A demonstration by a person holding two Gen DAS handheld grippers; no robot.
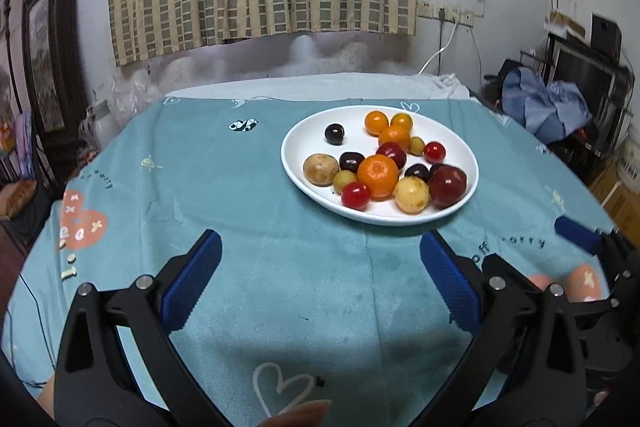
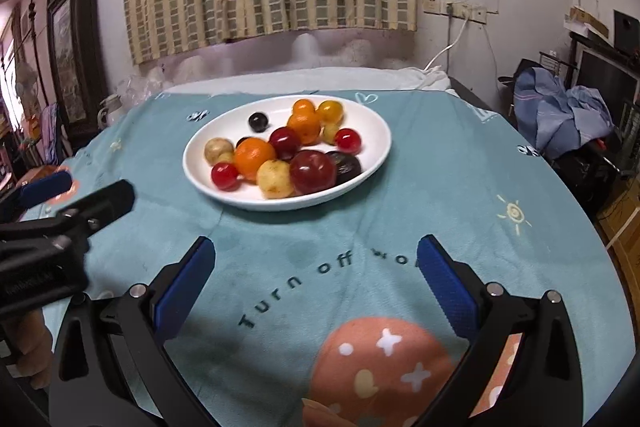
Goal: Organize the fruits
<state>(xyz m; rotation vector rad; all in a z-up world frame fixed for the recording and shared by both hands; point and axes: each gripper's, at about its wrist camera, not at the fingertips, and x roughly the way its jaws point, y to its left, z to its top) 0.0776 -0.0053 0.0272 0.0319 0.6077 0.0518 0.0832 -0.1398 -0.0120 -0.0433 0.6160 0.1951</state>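
A white plate (image 1: pixel 296 147) (image 2: pixel 192 163) full of mixed fruit sits on the teal tablecloth. On it lie oranges (image 1: pixel 378 175) (image 2: pixel 255 157), a dark red apple (image 1: pixel 447 185) (image 2: pixel 312 171), red cherry tomatoes (image 1: pixel 355 195) (image 2: pixel 224 175), dark plums (image 1: pixel 334 133) (image 2: pixel 258 121) and yellowish round fruits (image 1: pixel 412 194) (image 2: pixel 274 179). My left gripper (image 1: pixel 320 247) is open over bare cloth, short of the plate's near rim. My right gripper (image 2: pixel 316 247) is open too, also short of the plate. Neither holds anything.
The teal tablecloth (image 1: pixel 224 187) (image 2: pixel 460 167) covers a round table that drops off at left and right. The right gripper's blue finger (image 1: pixel 576 233) shows at the left view's right edge. The left gripper's body (image 2: pixel 72 215) fills the right view's left edge. A curtain hangs behind.
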